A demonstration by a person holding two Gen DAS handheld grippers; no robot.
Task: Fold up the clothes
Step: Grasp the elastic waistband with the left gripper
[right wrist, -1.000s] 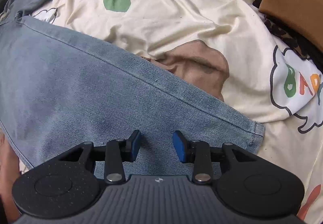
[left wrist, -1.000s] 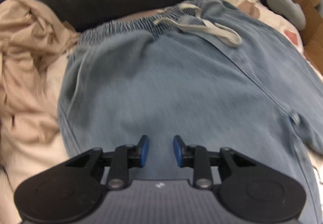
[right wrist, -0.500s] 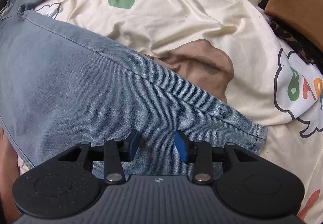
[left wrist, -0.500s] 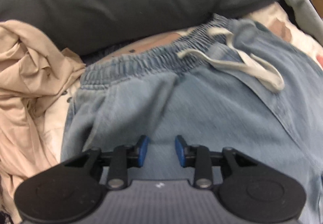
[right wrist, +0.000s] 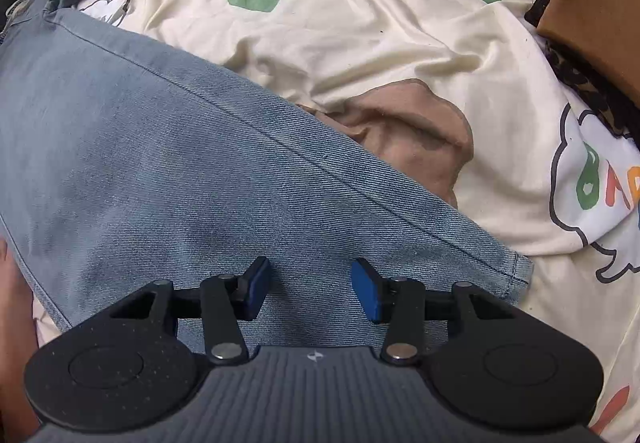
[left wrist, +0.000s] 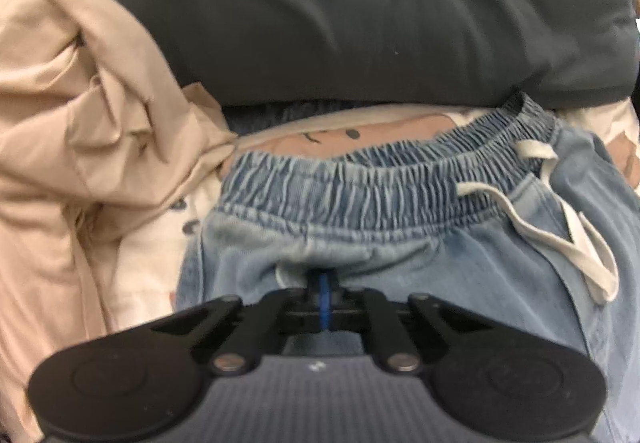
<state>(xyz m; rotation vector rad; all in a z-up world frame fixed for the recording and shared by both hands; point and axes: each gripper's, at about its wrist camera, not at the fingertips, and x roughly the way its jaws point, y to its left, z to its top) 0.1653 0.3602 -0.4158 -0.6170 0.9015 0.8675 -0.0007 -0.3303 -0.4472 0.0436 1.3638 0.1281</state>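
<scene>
Both blue fingers [left wrist: 325,297] pinch the jeans [left wrist: 440,267] below the waistband [left wrist: 360,191].

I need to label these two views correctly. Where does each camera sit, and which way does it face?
Left wrist: sits on the left gripper, looks steeply down at the jeans' elastic waistband; its own fingers pinch denim shut.
Right wrist: sits on the right gripper, looks steeply down at a jeans leg near its hem; its fingers are open; part of a hand shows at left.
Shared: the same jeans on the printed bedsheet.
</scene>
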